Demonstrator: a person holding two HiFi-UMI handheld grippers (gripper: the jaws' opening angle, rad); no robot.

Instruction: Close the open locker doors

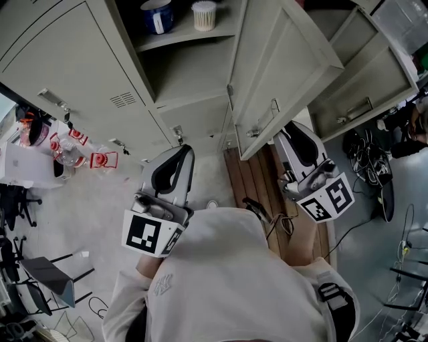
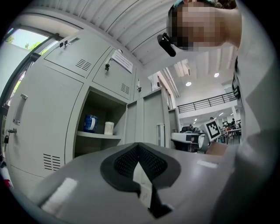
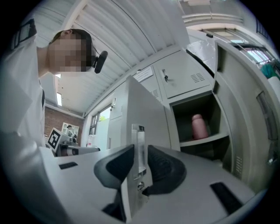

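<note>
Two grey locker doors stand open. In the head view the middle door [image 1: 281, 67] has a handle [image 1: 262, 123], and the right door [image 1: 364, 83] swings wide. The middle locker's shelf holds a blue mug [image 1: 158, 15] and a white cup [image 1: 204, 15]. My right gripper [image 1: 293, 131] is at the middle door's free edge. In the right gripper view it [image 3: 141, 157] is open, with the door's handle [image 3: 140, 135] between the pads and a slim gap on the right. A pink bottle [image 3: 199, 127] stands in the right locker. My left gripper [image 1: 182, 152] hangs shut and empty before the lockers [image 2: 138, 151].
A white table [image 1: 20, 167] at the left carries clear bottles and red-handled items [image 1: 103, 160]. A dark chair [image 1: 47, 280] stands at the lower left. Cables and bags [image 1: 374, 167] lie on the floor at the right. A wooden strip [image 1: 249, 180] runs under the middle door.
</note>
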